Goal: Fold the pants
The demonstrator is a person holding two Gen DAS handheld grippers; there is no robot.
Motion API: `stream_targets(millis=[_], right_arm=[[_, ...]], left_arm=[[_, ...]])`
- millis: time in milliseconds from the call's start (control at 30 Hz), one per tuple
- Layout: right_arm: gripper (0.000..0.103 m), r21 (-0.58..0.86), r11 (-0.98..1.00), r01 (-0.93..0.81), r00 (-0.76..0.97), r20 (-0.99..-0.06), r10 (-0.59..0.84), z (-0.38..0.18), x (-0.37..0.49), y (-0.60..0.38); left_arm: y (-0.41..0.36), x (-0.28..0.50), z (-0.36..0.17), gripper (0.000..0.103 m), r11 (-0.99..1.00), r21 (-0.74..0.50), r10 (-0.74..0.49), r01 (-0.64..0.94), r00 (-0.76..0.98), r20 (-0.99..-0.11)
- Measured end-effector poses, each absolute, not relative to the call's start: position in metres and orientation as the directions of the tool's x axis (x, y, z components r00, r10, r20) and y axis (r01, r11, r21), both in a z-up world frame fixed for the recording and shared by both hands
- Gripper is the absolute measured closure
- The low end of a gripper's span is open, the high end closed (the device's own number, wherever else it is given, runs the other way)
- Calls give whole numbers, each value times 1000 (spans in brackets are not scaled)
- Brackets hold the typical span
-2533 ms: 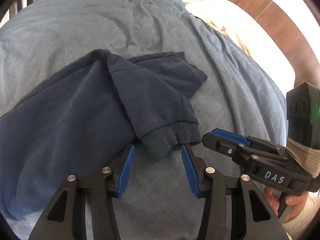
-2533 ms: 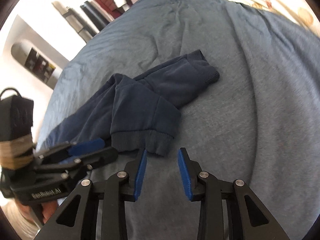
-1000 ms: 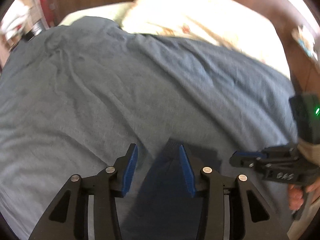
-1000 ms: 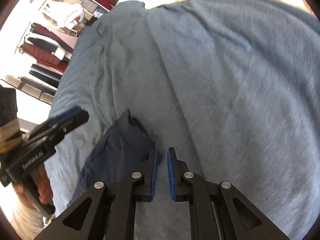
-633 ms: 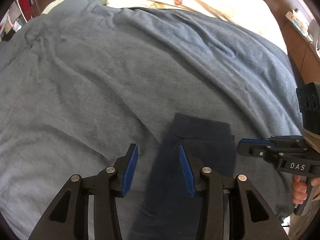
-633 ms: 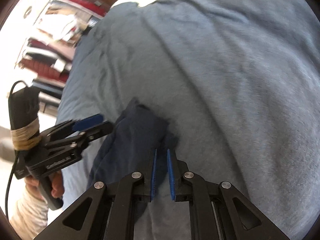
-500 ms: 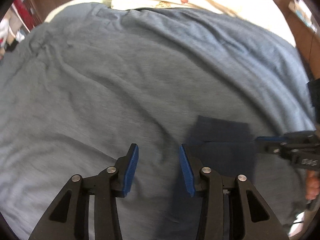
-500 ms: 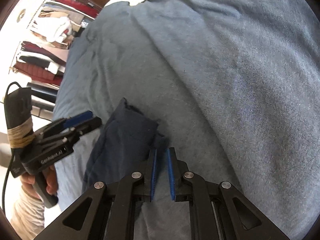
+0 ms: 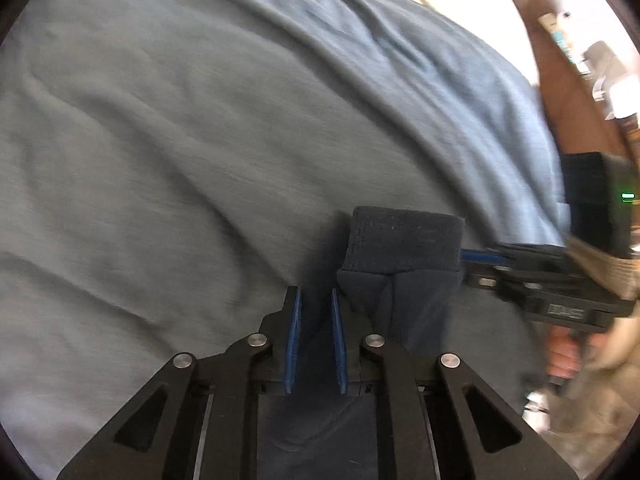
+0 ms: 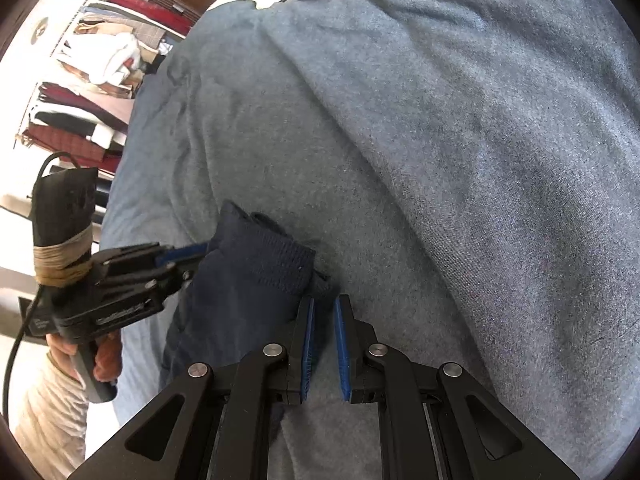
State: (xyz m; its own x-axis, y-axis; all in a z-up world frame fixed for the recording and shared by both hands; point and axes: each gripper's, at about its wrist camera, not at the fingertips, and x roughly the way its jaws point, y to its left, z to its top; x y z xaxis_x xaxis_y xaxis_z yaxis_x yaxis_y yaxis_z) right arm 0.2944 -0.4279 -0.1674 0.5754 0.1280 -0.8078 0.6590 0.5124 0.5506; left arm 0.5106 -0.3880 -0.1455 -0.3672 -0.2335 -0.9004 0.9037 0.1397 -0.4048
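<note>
– Since the earlier look, my left gripper has swung in from the bare bedcover to the left edge of the pants, just below the ribbed cuff, and its jaws have just been closing, with dark cloth between them

– So both sides are held?

– As I read it, yes. My right gripper has its pads drawn almost together on the cuff's right corner, and the left pads stand narrow on the opposite edge. One grip on each side of the cuff keeps the leg end spread flat, so I can carry it as a straight edge to make the fold

– Where's the rest of the garment?

– It runs from the cuff back toward me and drops under both grippers, out of frame, so I can't see the waistband or how many layers lie below the cuff. Past the cuff there is only bedcover

– Anything else unclear?

– The left wrist view is smeared, so how deep the left pads bite is hard to judge. From the right wrist view those fingertips sit at the cuff's edge, but the contact itself is hidden by the cloth
</note>
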Motion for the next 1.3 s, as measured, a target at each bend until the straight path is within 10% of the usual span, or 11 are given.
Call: stream_targets(millis=[133, 400, 700, 1300], right_arm=[[70, 583, 504, 637, 606, -783, 140, -171, 293, -428], [70, 591, 508, 626, 609, -778, 155, -180, 296, -428], [91, 587, 541, 603, 621, -770, 143, -173, 298, -427], [93, 448, 596, 667, 589, -806, -54, -150, 291, -483]], left_arm=[[-395, 508, -158, 88, 142, -385, -197, 912, -355, -914], [-407, 514, -158, 76, 130, -380, -221, 916, -347, -912], [-401, 513, -154, 90, 140, -396, -244, 908, -356, -902], [-458, 518, -142, 90, 227, -413, -381, 882, -310, -871]])
